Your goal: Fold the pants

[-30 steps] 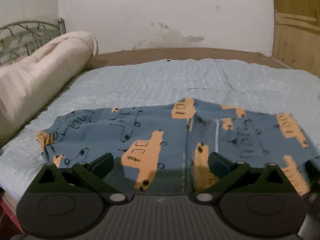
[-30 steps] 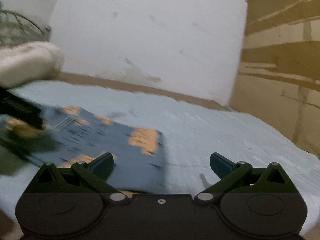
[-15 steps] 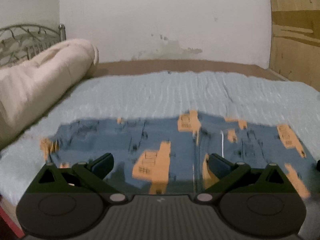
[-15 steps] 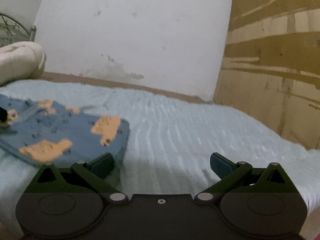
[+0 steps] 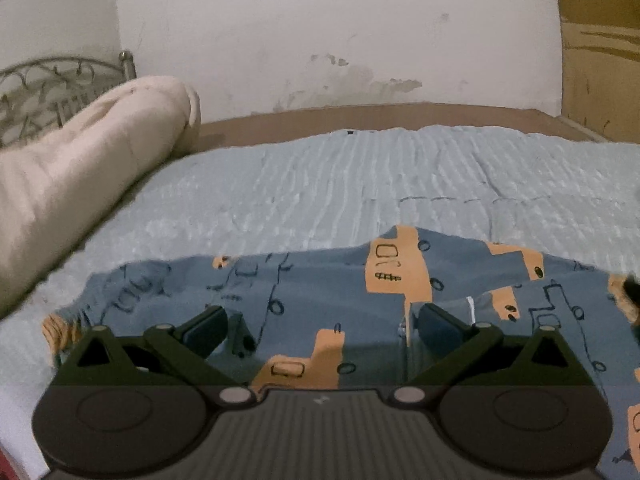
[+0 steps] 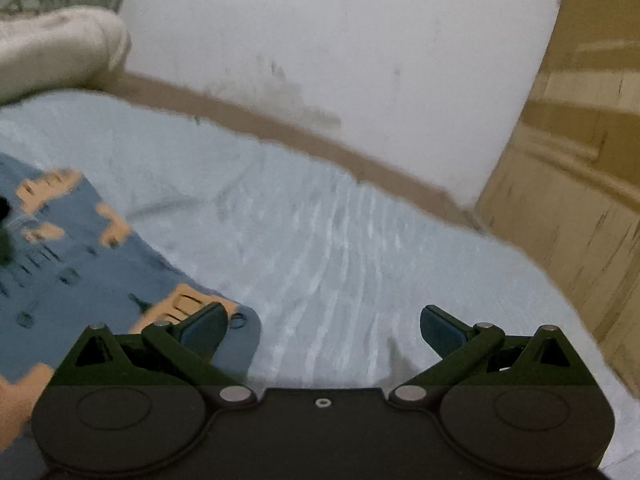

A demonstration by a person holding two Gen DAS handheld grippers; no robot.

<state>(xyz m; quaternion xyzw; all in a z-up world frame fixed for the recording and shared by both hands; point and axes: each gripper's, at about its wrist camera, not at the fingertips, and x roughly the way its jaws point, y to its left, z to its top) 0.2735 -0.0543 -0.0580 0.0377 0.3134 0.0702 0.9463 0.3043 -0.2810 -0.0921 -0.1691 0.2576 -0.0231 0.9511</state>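
Your left tool [image 5: 322, 322]: spread wide, empty, over the blue cotton pants with orange truck print [image 5: 304, 292], long axis running left-right | your right tool [image 6: 322, 324]: spread wide, empty, pants' end by its left finger, so nearer that end.

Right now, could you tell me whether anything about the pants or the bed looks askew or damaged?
Nothing looks damaged. The pants lie spread on the light-blue bedspread, though their far edge humps up in a wrinkle rather than lying flat. The wall behind is stained and flaking. Both tongs, left and right, are open.
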